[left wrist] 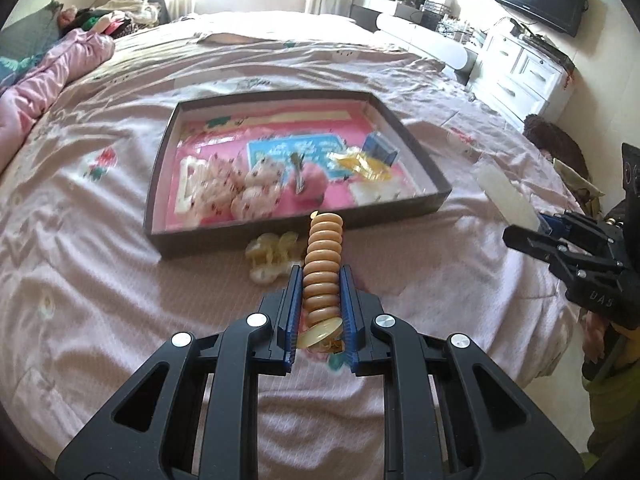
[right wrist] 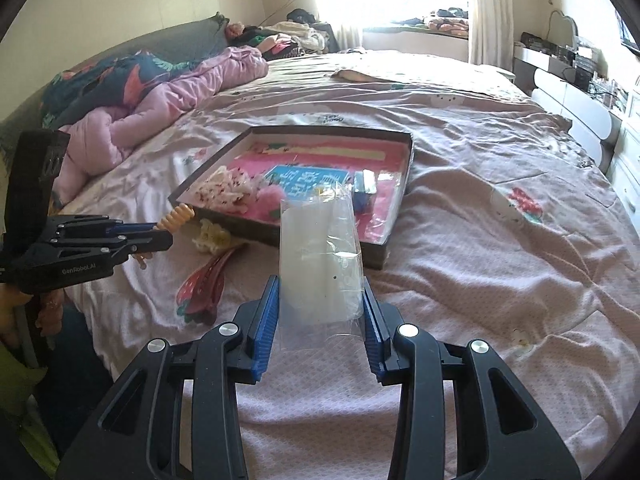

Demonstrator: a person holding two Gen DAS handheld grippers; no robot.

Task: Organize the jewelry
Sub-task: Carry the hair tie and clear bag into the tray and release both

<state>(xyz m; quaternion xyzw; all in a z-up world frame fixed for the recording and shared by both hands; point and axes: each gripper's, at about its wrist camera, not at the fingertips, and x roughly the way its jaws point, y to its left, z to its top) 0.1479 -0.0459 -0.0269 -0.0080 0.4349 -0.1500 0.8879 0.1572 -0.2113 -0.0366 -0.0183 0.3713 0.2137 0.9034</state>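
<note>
**Both grippers loaded over the bed, tray ahead**

Readable writing: "GenRobot.AI" in pale letters on the left gripper's side in the right wrist view, and "DAS" moulded on the right gripper's body in the left wrist view. The blue card in the tray carries white characters too blurred to read.

The left gripper is clamped on a bracelet of stacked amber discs, which stands up between its 2 blue pads, just short of the tray's near wall. The right gripper is closed on a clear plastic bag holding something whitish; the bag rises in front of the tray's near corner.

The tray, dark-walled with a pink floor, sits on the bed's pale pink sheet and holds floral scrunchies, a pink fluffy piece, a yellow item and a small blue box. Just outside its near wall lie a pale yellow clip and a red strawberry hair clip. Beyond the tray: a pink quilt, window curtains, white drawers and a wall television.
</note>
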